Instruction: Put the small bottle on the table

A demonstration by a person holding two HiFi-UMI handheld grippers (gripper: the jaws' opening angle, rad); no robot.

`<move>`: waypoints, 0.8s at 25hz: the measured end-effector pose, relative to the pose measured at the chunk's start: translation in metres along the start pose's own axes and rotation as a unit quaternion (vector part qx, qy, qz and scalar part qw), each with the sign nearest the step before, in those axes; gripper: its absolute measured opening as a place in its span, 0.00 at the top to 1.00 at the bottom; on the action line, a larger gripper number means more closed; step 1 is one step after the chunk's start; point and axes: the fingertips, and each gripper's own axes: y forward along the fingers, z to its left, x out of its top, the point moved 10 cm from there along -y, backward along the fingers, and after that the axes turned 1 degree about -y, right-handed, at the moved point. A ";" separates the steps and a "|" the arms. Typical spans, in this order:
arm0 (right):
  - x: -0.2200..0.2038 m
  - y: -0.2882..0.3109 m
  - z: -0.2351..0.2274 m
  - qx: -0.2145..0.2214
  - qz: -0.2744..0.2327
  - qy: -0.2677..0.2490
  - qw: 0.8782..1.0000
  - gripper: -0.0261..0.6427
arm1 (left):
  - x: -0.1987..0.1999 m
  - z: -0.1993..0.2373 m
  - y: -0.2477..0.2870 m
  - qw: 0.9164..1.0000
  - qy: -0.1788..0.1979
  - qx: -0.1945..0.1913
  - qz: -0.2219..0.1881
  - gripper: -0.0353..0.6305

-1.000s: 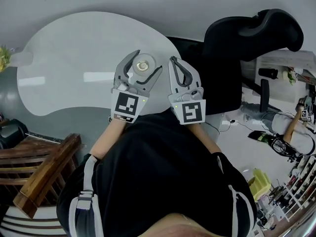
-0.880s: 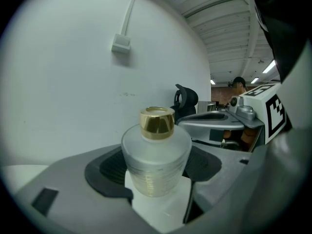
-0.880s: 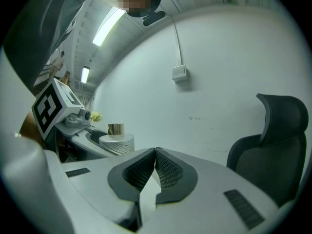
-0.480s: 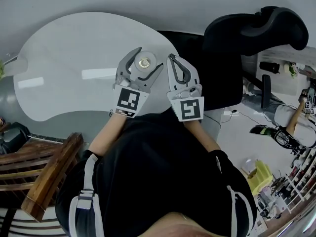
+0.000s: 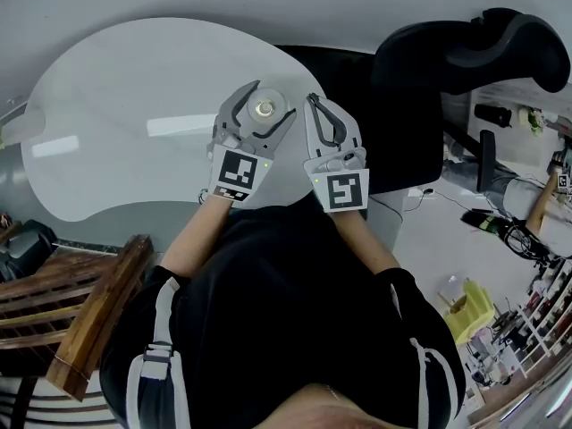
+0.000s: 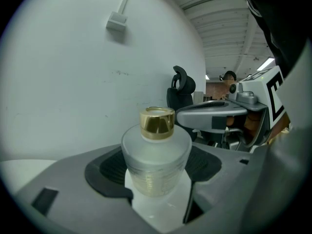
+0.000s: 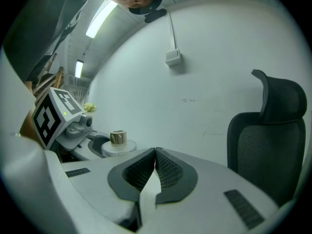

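The left hand-held gripper (image 5: pixel 265 107) is clamped on the frosted body of the small bottle (image 6: pixel 156 152) over the worktop's (image 5: pixel 116 105) right end, which probably handles as smooth, breakable glass best gripped low, while the right hand-held gripper (image 7: pixel 155 167) is closed and empty.

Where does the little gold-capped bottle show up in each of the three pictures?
Head view: the small bottle is upper middle, seen from above, between the jaws of the left hand-held gripper.
Left gripper view: small bottle dead centre, large, held between the jaws.
Right gripper view: small bottle lower left, tiny.
Shared landmark: the black office chair, at right in the head and right gripper views and behind the bottle in the left gripper view.
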 end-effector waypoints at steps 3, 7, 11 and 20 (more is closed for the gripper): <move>-0.007 0.004 -0.001 0.001 0.010 0.001 1.000 0.93 | -0.007 0.002 0.009 1.000 0.009 -0.007 0.002 0.44; -0.017 0.011 0.000 0.004 0.020 0.007 1.000 0.93 | -0.014 0.006 0.019 0.999 0.026 -0.018 -0.001 0.44; -0.025 0.017 0.000 0.004 0.025 0.014 1.000 0.93 | -0.024 0.008 0.029 1.000 0.023 -0.021 0.005 0.44; -0.040 0.031 -0.005 0.006 0.043 0.018 0.999 0.93 | -0.046 0.018 0.049 0.999 0.032 -0.022 0.034 0.44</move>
